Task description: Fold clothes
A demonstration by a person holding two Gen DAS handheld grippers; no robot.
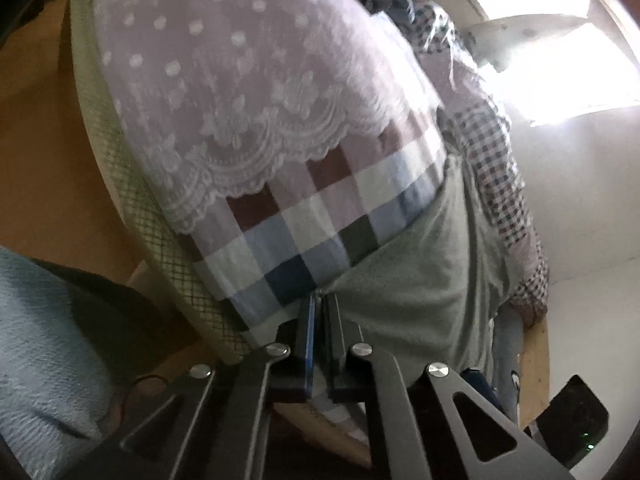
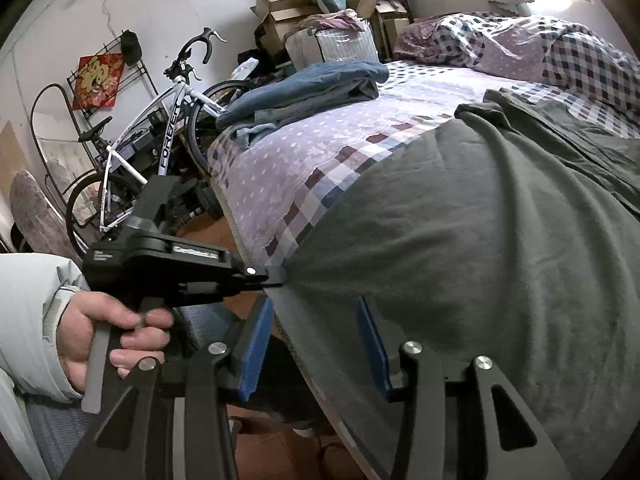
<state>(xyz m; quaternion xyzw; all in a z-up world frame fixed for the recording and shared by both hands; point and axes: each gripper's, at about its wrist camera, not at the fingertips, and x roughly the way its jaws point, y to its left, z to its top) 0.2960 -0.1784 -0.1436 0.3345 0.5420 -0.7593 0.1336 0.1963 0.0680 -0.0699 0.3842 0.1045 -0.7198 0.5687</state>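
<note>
A grey-green garment point(image 2: 460, 240) lies spread over the near corner of the bed, and it hangs over the edge. My left gripper point(image 1: 320, 298) is shut on a corner of the garment point(image 1: 420, 280), which puckers at the fingertips. In the right wrist view a hand holds the left gripper point(image 2: 276, 276), which pulls the corner taut to the left. My right gripper point(image 2: 314, 308) is open, its blue pads point(image 2: 256, 344) on either side of the garment's hanging edge without pressing it.
The bed point(image 2: 320, 148) has a checked sheet under a lilac lace cover point(image 1: 240, 80). A pile of blue clothes point(image 2: 320, 84) lies at its far left, a crumpled checked quilt point(image 2: 540, 44) at the head. A bicycle point(image 2: 160, 140) and boxes point(image 2: 280, 4) stand beside the bed.
</note>
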